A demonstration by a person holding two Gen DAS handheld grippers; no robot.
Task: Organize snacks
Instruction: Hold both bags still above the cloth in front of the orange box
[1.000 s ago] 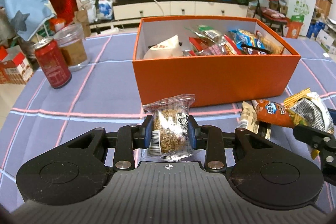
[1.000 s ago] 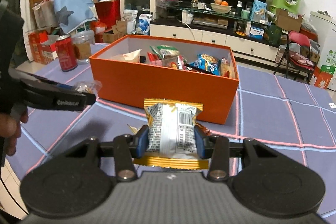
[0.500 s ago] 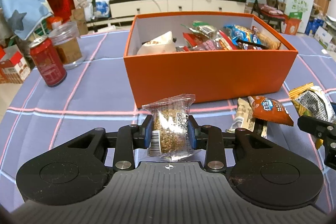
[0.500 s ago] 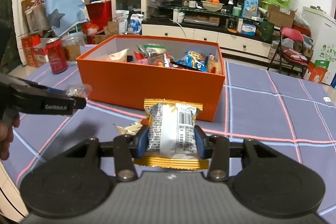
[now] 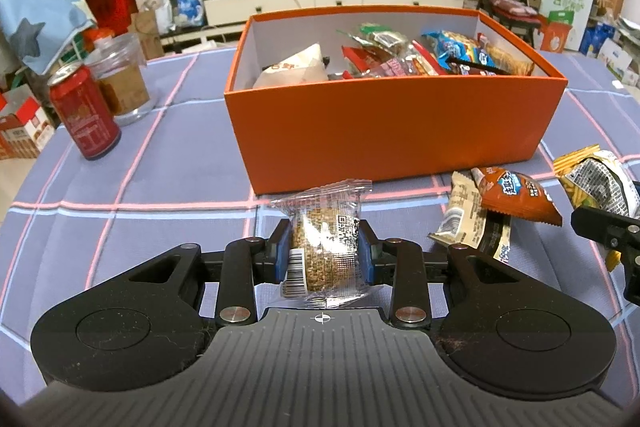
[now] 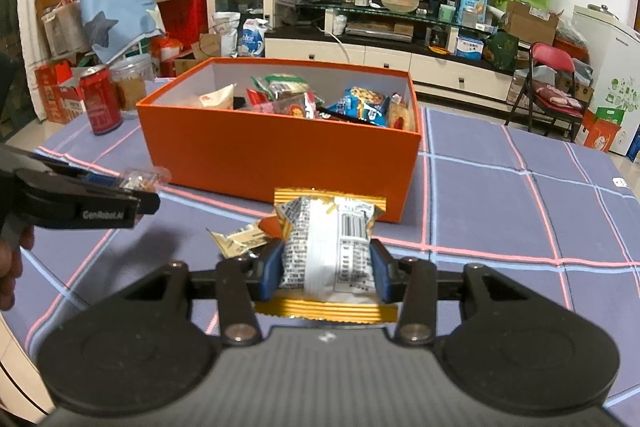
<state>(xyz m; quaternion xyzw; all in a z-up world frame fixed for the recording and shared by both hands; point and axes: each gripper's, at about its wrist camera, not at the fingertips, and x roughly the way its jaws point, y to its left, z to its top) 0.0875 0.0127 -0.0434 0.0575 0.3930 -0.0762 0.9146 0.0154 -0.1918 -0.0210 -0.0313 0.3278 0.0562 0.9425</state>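
Orange card forms the snack box (image 5: pixel 392 131), seen at the centre of both views on the checked worktop (image 5: pixel 120 195). A clear-wrapped grain bar (image 5: pixel 326 247) is clamped in the left tongs (image 5: pixel 325 253), low in the frame. A white and gold packet (image 6: pixel 328 251) is pinched by the right tongs (image 6: pixel 326 269). Two loose packets (image 5: pixel 492 203) are left at right, before the box.

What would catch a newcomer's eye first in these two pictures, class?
The open orange cardboard box filled with bright snack packets sits mid-table on the blue checked cloth. In front of it, the left gripper clamps a clear-wrapped brown grain bar, and the right gripper clamps a white, gold-edged snack packet.
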